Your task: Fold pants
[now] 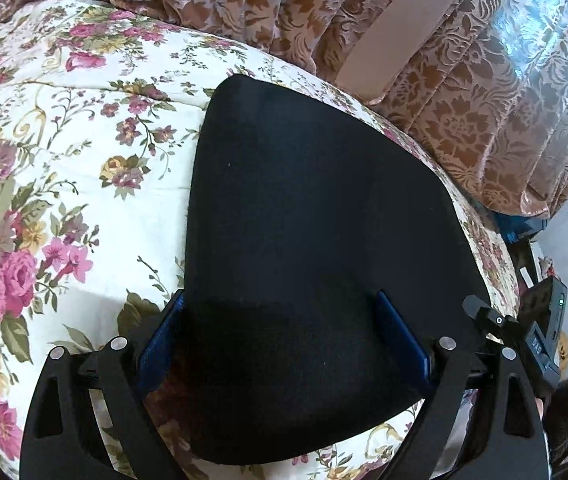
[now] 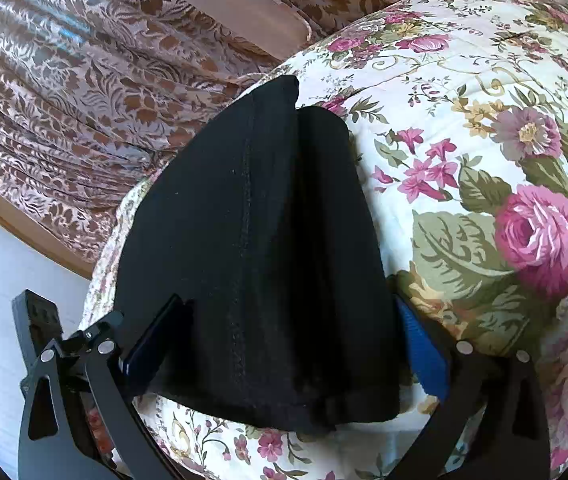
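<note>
You are holding the left gripper over the near end of the black folded fabric pants, its blue-padded fingers spread wide on either side of the cloth and clamping nothing. The pants are lying flat on the cream floral-print quilted bedspread, close to its right-hand edge as your left camera is showing it, with the far corner of the bundle reaching toward the brown-and-pink damask curtain hanging just beyond the bed. Over at the other end you are holding the right gripper, its jaws likewise standing fully apart with the stacked layers and a stitched seam lying between the pads untouched. From here the likely trouble is the stack itself: the layers on the right are sitting slightly offset, so if you are closing on only the top ply, or lifting one end ahead of the other, the fold is probably going to slide open or skew. The bundle is also sitting near the bedspread's edge, so a careless drag toward that side could be sending it off the bed. Beside that edge, dark equipment with a small lit indicator is showing past your left gripper, close enough to be snagging a swing outward, and the curtain is crowding the far side.
</note>
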The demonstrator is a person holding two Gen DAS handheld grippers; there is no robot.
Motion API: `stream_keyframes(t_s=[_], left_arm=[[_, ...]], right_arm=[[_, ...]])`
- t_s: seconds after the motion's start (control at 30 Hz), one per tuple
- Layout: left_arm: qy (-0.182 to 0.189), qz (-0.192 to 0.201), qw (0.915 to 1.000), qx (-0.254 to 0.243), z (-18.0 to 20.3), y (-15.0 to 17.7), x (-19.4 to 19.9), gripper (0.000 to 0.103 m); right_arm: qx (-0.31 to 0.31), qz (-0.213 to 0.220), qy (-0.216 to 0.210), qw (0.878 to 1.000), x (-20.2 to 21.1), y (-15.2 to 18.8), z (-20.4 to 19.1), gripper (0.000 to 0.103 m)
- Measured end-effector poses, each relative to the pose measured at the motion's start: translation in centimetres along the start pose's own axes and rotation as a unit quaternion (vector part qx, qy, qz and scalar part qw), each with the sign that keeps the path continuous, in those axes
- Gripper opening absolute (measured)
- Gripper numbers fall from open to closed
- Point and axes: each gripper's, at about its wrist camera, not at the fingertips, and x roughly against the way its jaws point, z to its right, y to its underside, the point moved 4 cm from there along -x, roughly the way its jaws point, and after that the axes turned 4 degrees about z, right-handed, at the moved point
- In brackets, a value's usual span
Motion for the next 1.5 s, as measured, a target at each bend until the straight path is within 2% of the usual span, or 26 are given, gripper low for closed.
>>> stream_keyframes(t_s=[0.17, 0.27, 0.4, 0.57, 0.77, 0.83, 0.9, 1.0, 1.2, 1.33, 1.5], left_arm=[[0.014, -0.004, 0.9999, 0.002, 0.0, 0.0, 0.0, 0.091], [0.025, -0.003, 0.9997, -0.006, 0.0, 0.1, 0.1, 0.091], [0.042, -0.006, 0.999, -0.013, 0.0, 0.2, 0.3, 0.091], [0.055, -0.015, 0.998, -0.027, 0.0, 0.1, 0.2, 0.091], [0.096, -0.044, 0.994, -0.03, -0.5, -0.4, -0.7, 0.091], [0.095, -0.05, 0.9933, -0.042, -0.1, -0.4, -1.0, 0.089], [0.087, -0.052, 0.9936, -0.05, 0.4, -0.3, -1.0, 0.08], [0.078, -0.04, 0.9939, -0.066, 1.1, -0.2, -0.3, 0.07], [0.073, -0.012, 0.9919, -0.103, 2.8, -0.8, 1.2, 0.054], [0.072, 0.008, 0.9905, -0.117, 3.4, -1.7, 2.0, 0.051], [0.068, 0.061, 0.9867, -0.134, 4.4, -4.4, 3.5, 0.05]], right_arm=[[0.01, 0.021, -0.02, 1.0, 0.7, 0.4, 0.0, 0.101], [0.029, 0.01, -0.033, 0.999, 0.7, 0.7, -0.5, 0.101], [0.009, 0.014, -0.057, 0.998, 0.8, 0.4, -0.3, 0.101], [0.026, -0.008, -0.046, 0.999, -0.2, 0.1, -0.9, 0.101], [0.037, -0.027, -0.048, 0.998, -1.3, -0.2, -1.1, 0.1], [0.043, -0.026, -0.044, 0.998, -1.5, -0.3, -1.2, 0.095], [0.048, -0.019, -0.041, 0.998, -1.3, -0.3, -1.2, 0.08], [0.041, -0.004, -0.056, 0.998, -0.5, -0.3, -1.0, 0.065], [0.071, 0.029, -0.066, 0.995, 0.7, -0.9, -2.5, 0.058], [0.09, 0.058, -0.08, 0.991, 1.2, -2.2, -3.9, 0.056], [0.124, 0.085, -0.099, 0.984, 0.9, -4.1, -5.8, 0.056]])
